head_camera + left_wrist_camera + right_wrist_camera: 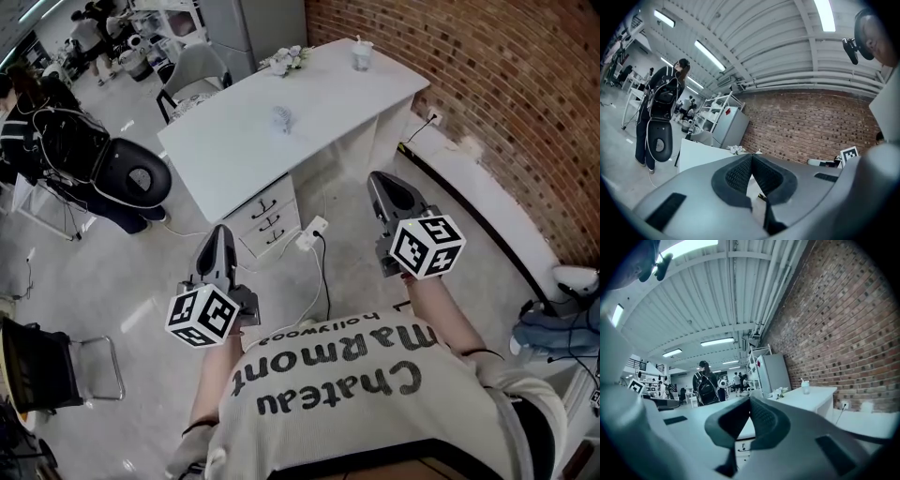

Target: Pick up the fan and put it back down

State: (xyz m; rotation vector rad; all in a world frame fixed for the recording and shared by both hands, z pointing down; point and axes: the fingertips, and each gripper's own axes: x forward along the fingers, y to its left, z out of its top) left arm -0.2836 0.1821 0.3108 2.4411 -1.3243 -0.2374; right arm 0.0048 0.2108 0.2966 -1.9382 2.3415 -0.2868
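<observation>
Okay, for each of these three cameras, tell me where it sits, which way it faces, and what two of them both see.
Head view: on the person's head, looking steeply down at the floor and white desk; the forearms, left gripper and right gripper show.
Left gripper view: on the left gripper, facing level past its closed jaws toward the brick wall.
Right gripper view: on the right gripper, level, closed jaws in front, desk with a cup beyond.
Shared: both gripper views show desk and brick wall.

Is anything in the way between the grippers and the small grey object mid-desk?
Nothing visible. The left gripper and right gripper, both shut and empty, are short of the white desk. The small grey object, possibly the fan, sits alone on the desktop, unobstructed.
</observation>
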